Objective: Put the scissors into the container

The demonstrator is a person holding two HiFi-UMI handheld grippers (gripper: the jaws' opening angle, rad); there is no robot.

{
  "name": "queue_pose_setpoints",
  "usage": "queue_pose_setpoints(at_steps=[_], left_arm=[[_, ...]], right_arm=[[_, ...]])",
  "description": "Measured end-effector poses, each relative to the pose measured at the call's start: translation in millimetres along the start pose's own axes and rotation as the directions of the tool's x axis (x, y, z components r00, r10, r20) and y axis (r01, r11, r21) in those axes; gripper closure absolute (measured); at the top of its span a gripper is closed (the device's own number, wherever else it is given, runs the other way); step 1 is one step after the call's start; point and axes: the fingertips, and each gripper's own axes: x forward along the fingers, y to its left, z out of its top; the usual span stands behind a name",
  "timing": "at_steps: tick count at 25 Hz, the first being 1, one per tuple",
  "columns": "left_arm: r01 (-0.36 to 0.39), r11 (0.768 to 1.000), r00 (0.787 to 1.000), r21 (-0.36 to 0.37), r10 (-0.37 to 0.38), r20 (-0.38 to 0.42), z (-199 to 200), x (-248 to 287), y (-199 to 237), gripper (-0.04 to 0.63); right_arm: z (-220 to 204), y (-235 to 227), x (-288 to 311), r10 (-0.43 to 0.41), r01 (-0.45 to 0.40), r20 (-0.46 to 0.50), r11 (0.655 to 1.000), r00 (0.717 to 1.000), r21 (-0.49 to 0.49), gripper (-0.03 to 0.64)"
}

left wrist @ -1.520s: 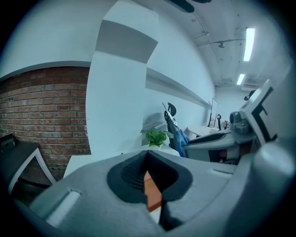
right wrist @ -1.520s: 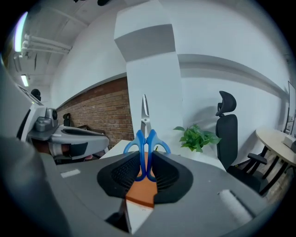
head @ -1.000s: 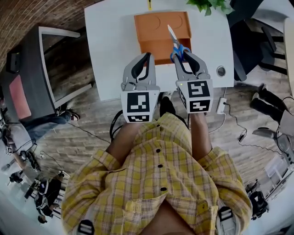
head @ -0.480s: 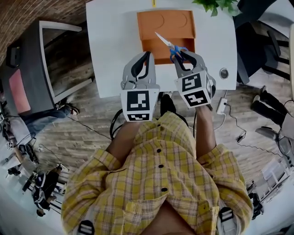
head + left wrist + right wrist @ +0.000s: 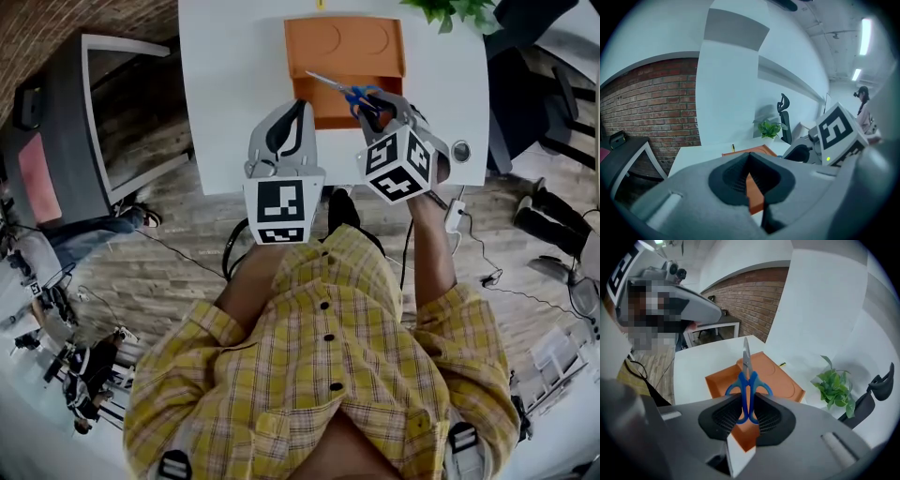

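Note:
The blue-handled scissors [image 5: 339,89] hang over the front part of the orange container [image 5: 345,42] on the white table [image 5: 234,94], blades pointing left. My right gripper [image 5: 377,101] is shut on their handles. In the right gripper view the scissors [image 5: 748,383] stick out between the jaws of the right gripper [image 5: 749,405], blades over the container [image 5: 780,380]. My left gripper [image 5: 298,112] hovers at the table's near edge, left of the container, shut with nothing in it. In the left gripper view the left gripper [image 5: 749,157] has its tips touching, and the container [image 5: 755,196] shows below them.
A potted plant [image 5: 452,11] stands at the table's far right corner, also visible as a plant [image 5: 834,389] past the container. A round cable hole [image 5: 460,150] sits near the table's right front corner. A dark side table [image 5: 75,131] stands to the left, an office chair [image 5: 525,94] to the right.
My right gripper has twisted, swinging the scissors' blades from pointing away to pointing left over the container. The left gripper has stayed where it was.

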Motion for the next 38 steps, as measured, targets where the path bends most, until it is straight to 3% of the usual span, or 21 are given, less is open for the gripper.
queue_pose_setpoints(at_steps=[14, 26, 38], left_arm=[[-0.006, 1.0, 1.0, -0.004, 0.006, -0.012, -7, 3, 2, 0.595], [-0.014, 1.0, 1.0, -0.003, 0.013, -0.018, -10, 1, 1, 0.595], [-0.045, 0.999, 0.999, -0.011, 0.045, -0.027, -13, -2, 9, 0.595]], right_arm=[[-9, 9, 26, 0.048, -0.068, -0.095, 0.974, 0.994, -0.216, 0.528], [-31, 16, 63, 0.076, -0.153, -0.184, 0.878, 0.98, -0.453, 0.528], [-59, 16, 96, 0.075, -0.212, -0.284, 0.846, 0.956, -0.489, 0.528]])
